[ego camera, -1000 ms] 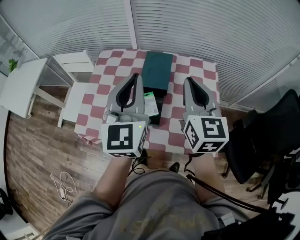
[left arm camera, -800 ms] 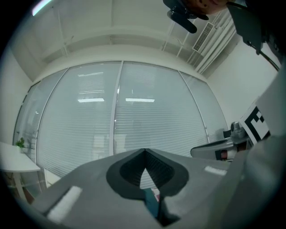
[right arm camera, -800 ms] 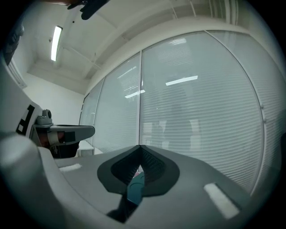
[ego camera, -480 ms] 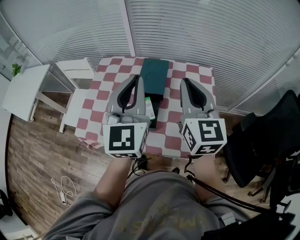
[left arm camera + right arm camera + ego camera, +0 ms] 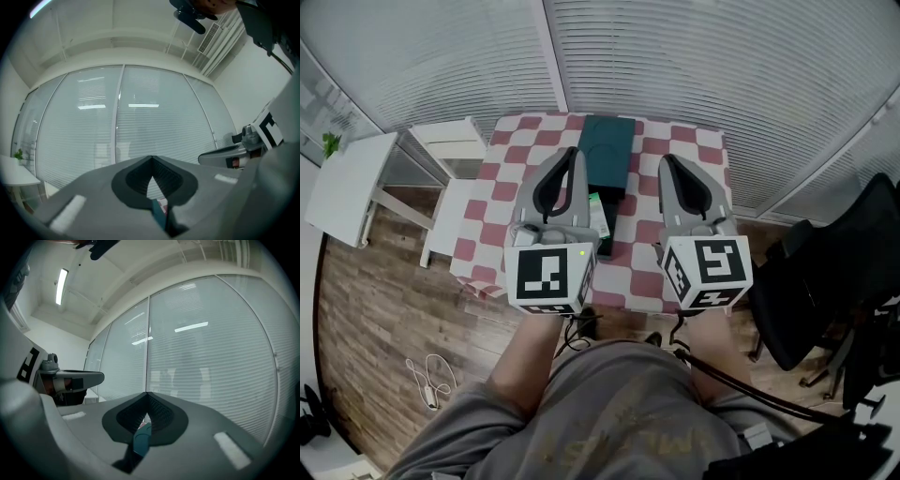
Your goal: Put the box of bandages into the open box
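Note:
In the head view a red-and-white checkered table [image 5: 689, 150] stands below me. On it lies a dark green lid [image 5: 609, 155], and in front of that a black open box [image 5: 611, 232]. A white-and-green box of bandages [image 5: 599, 214] shows inside the open box, partly hidden by my left gripper [image 5: 573, 153]. That gripper is shut and empty, held above the table's left half. My right gripper [image 5: 666, 160] is likewise shut and empty, right of the boxes. In both gripper views the jaws meet and point at the window blinds.
A white side table [image 5: 345, 178] and a white chair [image 5: 450, 141] stand left of the checkered table. A black office chair [image 5: 825, 272] is at the right. A white cable [image 5: 427, 375] lies on the wooden floor. Blinds [image 5: 722, 56] run behind the table.
Both grippers stay shut and raised. The head view has shifted slightly, so the table sits a little higher in the picture.

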`<act>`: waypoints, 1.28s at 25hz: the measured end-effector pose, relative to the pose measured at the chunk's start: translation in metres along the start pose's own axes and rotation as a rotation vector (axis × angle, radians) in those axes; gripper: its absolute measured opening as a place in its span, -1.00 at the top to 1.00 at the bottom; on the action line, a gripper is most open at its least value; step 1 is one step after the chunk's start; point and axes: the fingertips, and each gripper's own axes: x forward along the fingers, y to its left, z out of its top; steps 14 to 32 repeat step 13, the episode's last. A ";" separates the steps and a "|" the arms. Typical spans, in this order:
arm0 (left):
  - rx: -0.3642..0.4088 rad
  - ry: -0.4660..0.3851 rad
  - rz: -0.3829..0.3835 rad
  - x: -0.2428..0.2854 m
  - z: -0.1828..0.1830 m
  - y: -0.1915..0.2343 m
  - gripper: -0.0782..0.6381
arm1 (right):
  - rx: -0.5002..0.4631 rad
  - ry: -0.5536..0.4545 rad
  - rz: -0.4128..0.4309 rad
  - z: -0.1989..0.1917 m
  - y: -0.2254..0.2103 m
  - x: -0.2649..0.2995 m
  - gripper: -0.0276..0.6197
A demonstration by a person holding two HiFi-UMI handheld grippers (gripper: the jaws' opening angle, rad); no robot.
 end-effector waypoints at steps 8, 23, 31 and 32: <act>-0.006 0.003 -0.008 0.006 -0.005 0.000 0.78 | -0.002 0.005 -0.008 -0.004 -0.003 0.003 0.83; -0.011 0.004 -0.010 0.011 -0.009 0.001 0.78 | -0.005 0.012 -0.010 -0.008 -0.005 0.007 0.83; -0.011 0.004 -0.010 0.011 -0.009 0.001 0.78 | -0.005 0.012 -0.010 -0.008 -0.005 0.007 0.83; -0.011 0.004 -0.010 0.011 -0.009 0.001 0.78 | -0.005 0.012 -0.010 -0.008 -0.005 0.007 0.83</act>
